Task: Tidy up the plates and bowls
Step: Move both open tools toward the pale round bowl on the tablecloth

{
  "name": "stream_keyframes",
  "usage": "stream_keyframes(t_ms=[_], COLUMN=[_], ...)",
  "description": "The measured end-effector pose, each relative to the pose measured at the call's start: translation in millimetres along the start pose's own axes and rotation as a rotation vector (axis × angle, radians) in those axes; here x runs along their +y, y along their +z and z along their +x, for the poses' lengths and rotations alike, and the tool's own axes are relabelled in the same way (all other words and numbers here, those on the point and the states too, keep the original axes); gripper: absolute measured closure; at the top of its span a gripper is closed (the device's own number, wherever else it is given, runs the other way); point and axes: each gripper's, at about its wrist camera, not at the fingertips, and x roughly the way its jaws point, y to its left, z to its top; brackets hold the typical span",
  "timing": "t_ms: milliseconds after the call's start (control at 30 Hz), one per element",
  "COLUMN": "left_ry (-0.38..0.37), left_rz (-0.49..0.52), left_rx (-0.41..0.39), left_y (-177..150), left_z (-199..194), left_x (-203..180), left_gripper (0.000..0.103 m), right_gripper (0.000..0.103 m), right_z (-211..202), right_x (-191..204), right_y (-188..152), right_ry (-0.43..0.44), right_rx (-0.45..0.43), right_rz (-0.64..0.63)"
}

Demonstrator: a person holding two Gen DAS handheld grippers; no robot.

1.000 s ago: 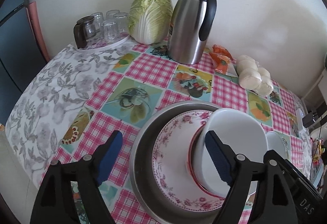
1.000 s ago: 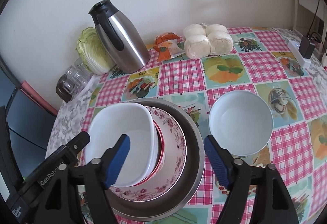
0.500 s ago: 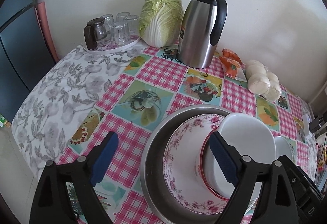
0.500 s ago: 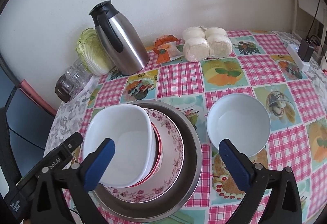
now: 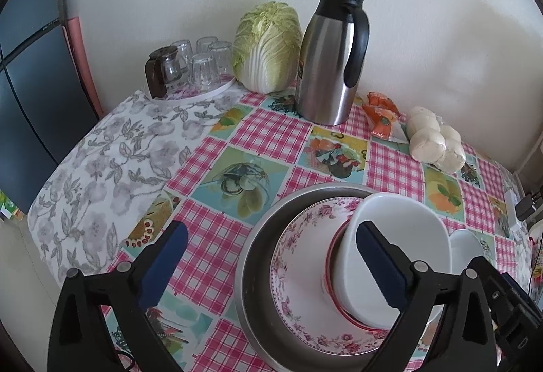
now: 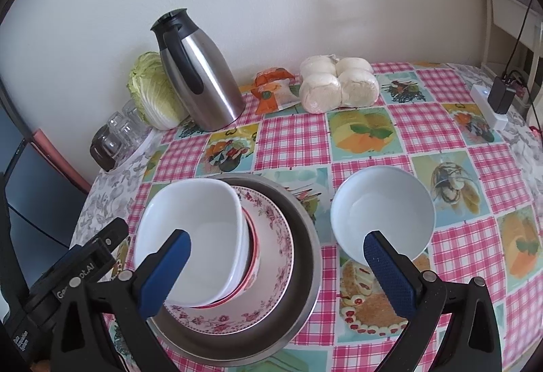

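Hovering over the table, your left gripper (image 5: 271, 263) is opening, nothing between its pads; your right gripper (image 6: 278, 267) gapes wide. The square white bowl (image 6: 190, 236) tops the nested stack; the round white bowl (image 6: 383, 212) sits just beside it.

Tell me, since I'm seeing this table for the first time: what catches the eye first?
The nested stack near the front: a square white bowl on a floral plate inside a steel basin, with a round white bowl standing apart to its right. Behind, against the wall, a steel thermos jug stands beside a napa cabbage on the pink checked tablecloth.
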Motion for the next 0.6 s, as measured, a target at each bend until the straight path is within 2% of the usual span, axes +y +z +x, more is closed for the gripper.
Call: stream_keyframes(t_ms=[167, 333, 600], left_ry=[-0.027, -0.060, -0.174], left_rz=[0.011, 0.029, 0.088], left_rx=[-0.042, -0.053, -0.065], left_y=[0.3, -0.8, -1.1], left_z=[-12.6, -19.4, -33.7], left_x=[-8.7, -21.5, -61.3], left_gripper=[0.003, 0.003, 0.003], right_gripper=[0.000, 0.000, 0.000], right_z=[-11.6, -23.7, -38.6], right_x=[-18.8, -55.3, -123.7], right_y=[6.5, 13.8, 17.0], right_ry=[-0.011, -0.005, -0.076], right_rx=[-0.034, -0.055, -0.073], right_rz=[0.037, 0.130, 0.263])
